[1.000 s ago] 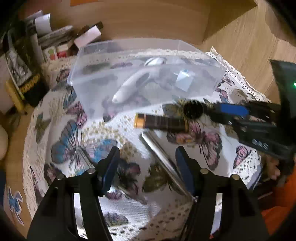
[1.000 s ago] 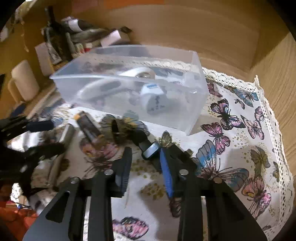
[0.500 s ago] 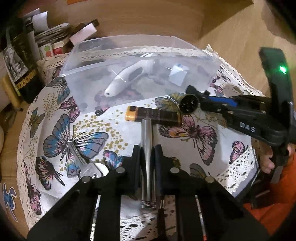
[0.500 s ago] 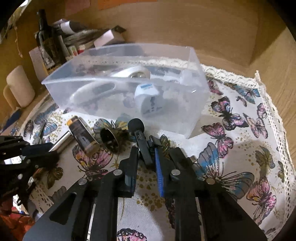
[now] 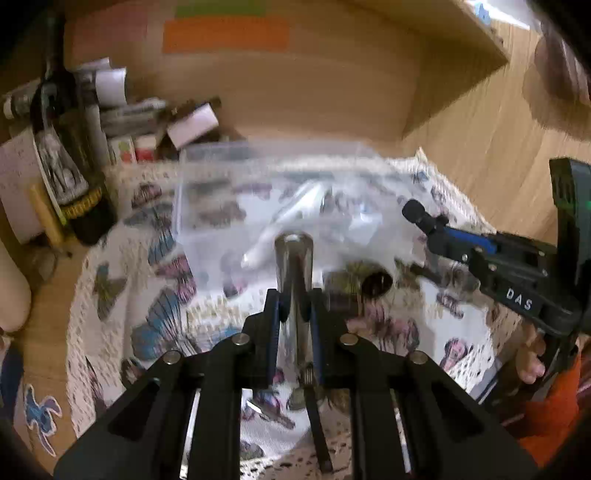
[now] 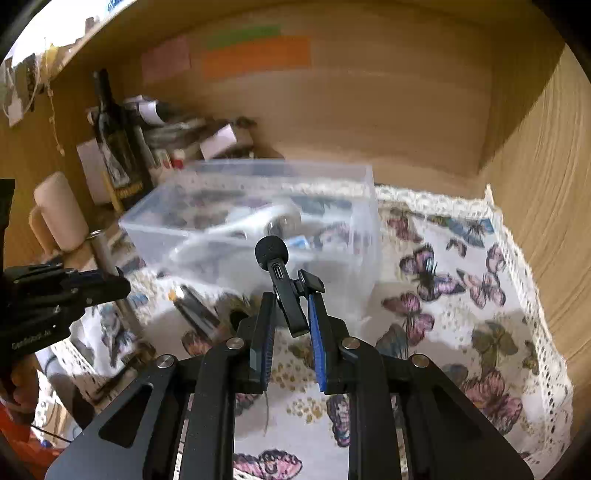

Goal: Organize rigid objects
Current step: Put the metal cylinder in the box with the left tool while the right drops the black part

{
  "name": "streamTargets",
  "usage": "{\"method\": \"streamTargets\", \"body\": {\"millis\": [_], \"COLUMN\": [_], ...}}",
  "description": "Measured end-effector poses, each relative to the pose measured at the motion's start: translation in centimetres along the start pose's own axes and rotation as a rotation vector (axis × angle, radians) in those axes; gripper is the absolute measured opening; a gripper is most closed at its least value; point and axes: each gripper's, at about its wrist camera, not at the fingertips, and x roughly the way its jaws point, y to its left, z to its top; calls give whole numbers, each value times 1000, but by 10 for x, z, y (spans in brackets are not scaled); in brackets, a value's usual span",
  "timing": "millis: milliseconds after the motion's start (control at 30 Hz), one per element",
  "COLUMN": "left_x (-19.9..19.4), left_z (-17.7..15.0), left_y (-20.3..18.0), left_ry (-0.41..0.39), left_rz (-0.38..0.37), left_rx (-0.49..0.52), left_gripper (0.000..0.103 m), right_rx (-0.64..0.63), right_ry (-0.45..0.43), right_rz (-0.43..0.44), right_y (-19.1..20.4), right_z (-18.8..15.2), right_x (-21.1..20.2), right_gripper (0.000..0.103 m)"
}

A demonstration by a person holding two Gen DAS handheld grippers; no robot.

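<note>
Left wrist, jaws clamping metal tube [image 5: 293, 266], right clamping microphone [image 6: 280, 273].

Ahead of my tongs the clear bin [image 6: 258, 206] stands open-topped; bottles and boxes [image 6: 147, 144] crowd its left; tablecloth [image 6: 461, 295] right lies bare.

I see a white butterfly-print cloth with a lace edge [image 6: 461, 295] spread over the wooden counter [image 6: 546, 221], which sits in a wooden alcove. On the back wall I make out an orange paper strip [image 6: 255, 55] with a green strip [image 6: 243, 35] just above it and a pale pink note [image 6: 166, 59] to their left. In the left corner a dark wine bottle [image 6: 114, 140] stands upright among cluttered boxes and papers [image 5: 155, 122]. Near it, at the cloth's left edge, I see a cream mug [image 6: 59, 214].
</note>
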Motion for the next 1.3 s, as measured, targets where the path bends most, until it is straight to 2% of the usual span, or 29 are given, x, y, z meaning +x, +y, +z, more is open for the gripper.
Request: {"method": "streamTargets", "body": {"millis": [233,367,500,767,867,1033,1300], "left_x": [-25,-37,-41,-29,-15,23,76], "left_z": [33,53,70,97,101,97,88], "left_y": [2,-1,4,19,22,30,51], "left_ry": [-120,-195,-236,-262,-245,-163,-9], "left_rz": [1,62,94,142,156,174,128], "left_rx": [11,57,65,54,60,67,21], "left_gripper": [15,15,15,15,15,15,15], "right_rx": [11,11,21,28,34,10,10], "right_ry": [-83,-115,-133,-132,-107,-47,28], "right_rz": [9,5,6,-6,10,21,24], "right_y": [2,0,-6,-11,-10,-1,1], "right_z": [23,34,43,54,56,54,51], "right_x": [-9,-11,-10,0,11,36,64], "right_gripper": [16,16,16,16,16,16,16]}}
